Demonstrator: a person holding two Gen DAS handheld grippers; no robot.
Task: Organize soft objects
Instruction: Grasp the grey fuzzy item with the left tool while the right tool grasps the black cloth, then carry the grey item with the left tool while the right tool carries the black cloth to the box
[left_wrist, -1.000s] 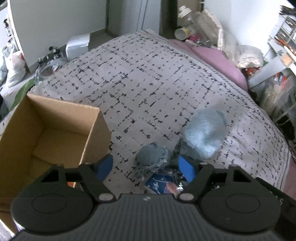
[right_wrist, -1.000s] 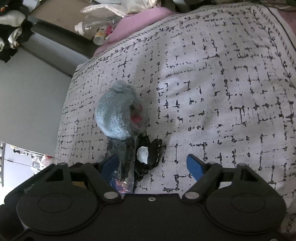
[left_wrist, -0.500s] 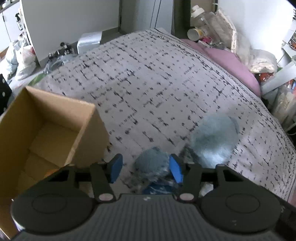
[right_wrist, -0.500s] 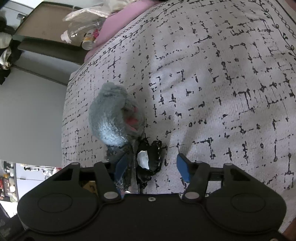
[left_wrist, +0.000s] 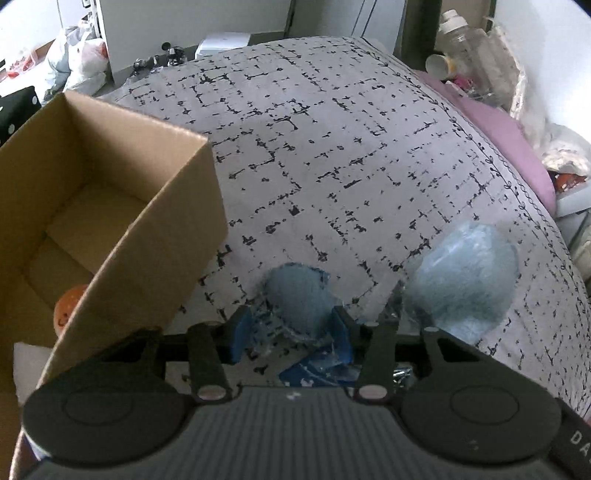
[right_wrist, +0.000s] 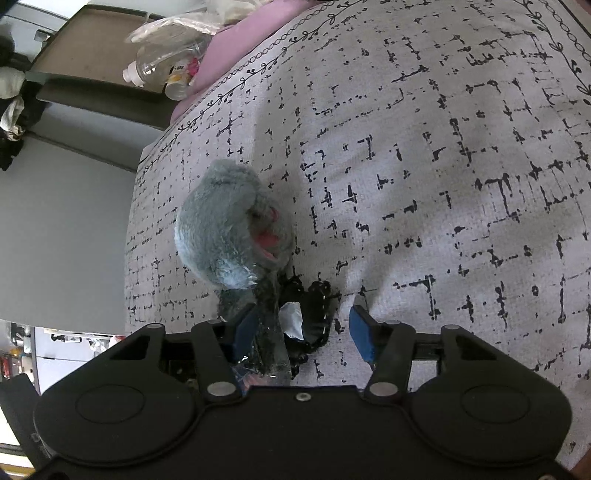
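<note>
Surface: a bed under a grey bedspread (left_wrist: 332, 155) with black broken-line print; bags, bottles and clutter crowd the upper edges of both views.
Cardboard box (left_wrist: 110, 206): open-topped, left of the left wrist view, standing on the bedspread. An orange ball-like thing (left_wrist: 68, 306) sits low in its near corner; the rest of the visible floor is bare cardboard.
Left gripper (left_wrist: 291, 332): lower centre. A second ago its jaws stood wide with the small blue plush (left_wrist: 295, 299) ahead of them; now they bracket it and are closing. The right pad looks to be touching its plastic wrap, the left pad just short, so no firm grasp yet.
Large blue plush (left_wrist: 461, 284): right of it on the bedspread, untouched.
Right gripper (right_wrist: 301, 328): jaws narrower than a second ago, loose around a black frilly item (right_wrist: 314, 317) with a white tag; pads not pressing.
Meaning: the pick-up is starting; the box is likely next.
</note>
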